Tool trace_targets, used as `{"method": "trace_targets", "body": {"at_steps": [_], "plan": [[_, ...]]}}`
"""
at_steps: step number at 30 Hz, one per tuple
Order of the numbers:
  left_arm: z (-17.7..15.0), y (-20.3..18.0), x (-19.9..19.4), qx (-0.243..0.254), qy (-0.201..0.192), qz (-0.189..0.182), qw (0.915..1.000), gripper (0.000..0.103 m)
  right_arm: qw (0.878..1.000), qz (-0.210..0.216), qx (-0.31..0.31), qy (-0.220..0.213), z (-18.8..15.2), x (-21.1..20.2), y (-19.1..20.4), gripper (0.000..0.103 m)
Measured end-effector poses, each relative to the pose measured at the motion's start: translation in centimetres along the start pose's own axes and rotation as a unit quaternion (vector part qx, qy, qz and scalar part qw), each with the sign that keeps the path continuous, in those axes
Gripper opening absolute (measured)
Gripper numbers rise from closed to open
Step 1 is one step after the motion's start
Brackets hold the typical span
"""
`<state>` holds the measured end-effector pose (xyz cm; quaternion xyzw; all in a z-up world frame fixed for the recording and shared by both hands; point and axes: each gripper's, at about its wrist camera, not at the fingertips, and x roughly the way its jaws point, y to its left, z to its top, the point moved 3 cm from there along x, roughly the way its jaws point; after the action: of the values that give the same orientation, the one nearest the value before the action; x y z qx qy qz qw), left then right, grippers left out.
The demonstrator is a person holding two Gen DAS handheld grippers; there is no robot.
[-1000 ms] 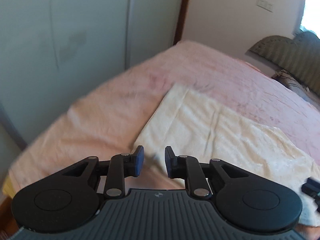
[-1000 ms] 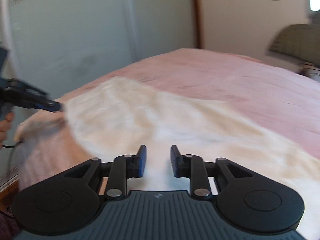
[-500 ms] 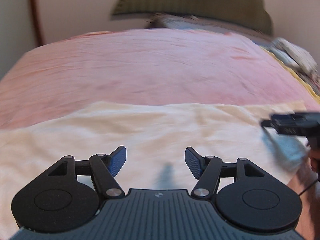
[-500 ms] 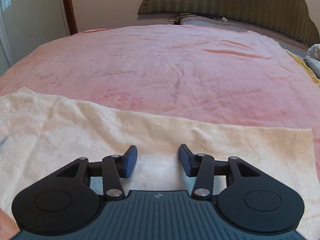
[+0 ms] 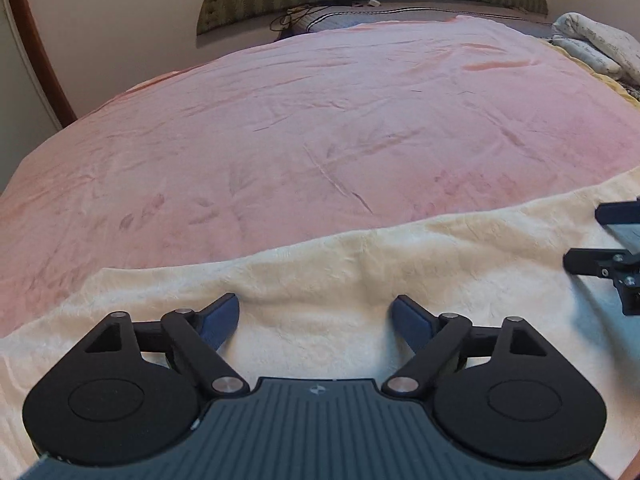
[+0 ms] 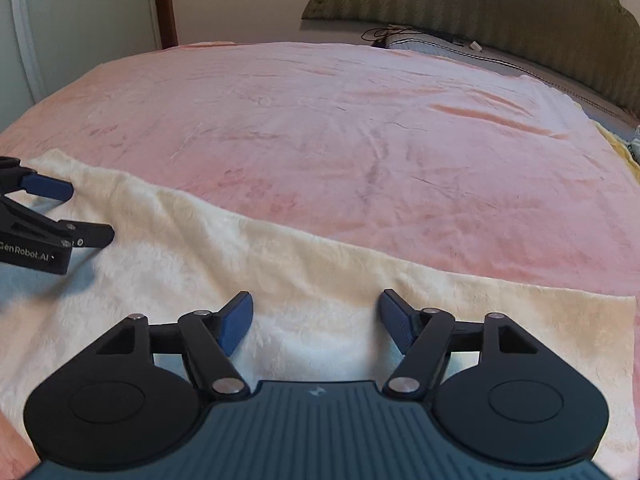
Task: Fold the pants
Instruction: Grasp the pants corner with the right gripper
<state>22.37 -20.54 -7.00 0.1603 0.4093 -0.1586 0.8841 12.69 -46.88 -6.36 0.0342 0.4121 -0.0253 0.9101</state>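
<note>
Cream, fuzzy fabric is what both cameras are looking down on: the pants (image 5: 360,280) are laid out flat in a long band along the near edge of the bed, on top of a pink blanket (image 5: 320,120) that covers the rest of it. The far edge of the pants runs a bit wavy across the blanket, and in the right wrist view you can see their right end finish in a squarish corner close to the bed's right side.

The left gripper (image 5: 316,316) has its blue-padded fingers spread wide apart, hovering just over the fabric with nothing between them. Same deal with the right gripper (image 6: 316,312): fingers apart, pads over the cream cloth, not pinching anything. Each one also pokes into the other's view from the side, so they're next to each other over the pants.

At the far edge there's a green padded headboard (image 6: 480,0), with a pillow (image 6: 432,46) and a cable just below it. A rolled white blanket (image 5: 592,44) sits at the far right corner.
</note>
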Motion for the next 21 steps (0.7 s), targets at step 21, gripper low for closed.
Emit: {"method": "trace_targets", "body": {"at_steps": [21], "plan": [[-3.5,-10.0,-4.9,0.069,-0.019,-0.119,0.9903,0.078,0.979,-0.153,0.126,-0.052,-8.3,-8.6,-9.3,0.081]]}}
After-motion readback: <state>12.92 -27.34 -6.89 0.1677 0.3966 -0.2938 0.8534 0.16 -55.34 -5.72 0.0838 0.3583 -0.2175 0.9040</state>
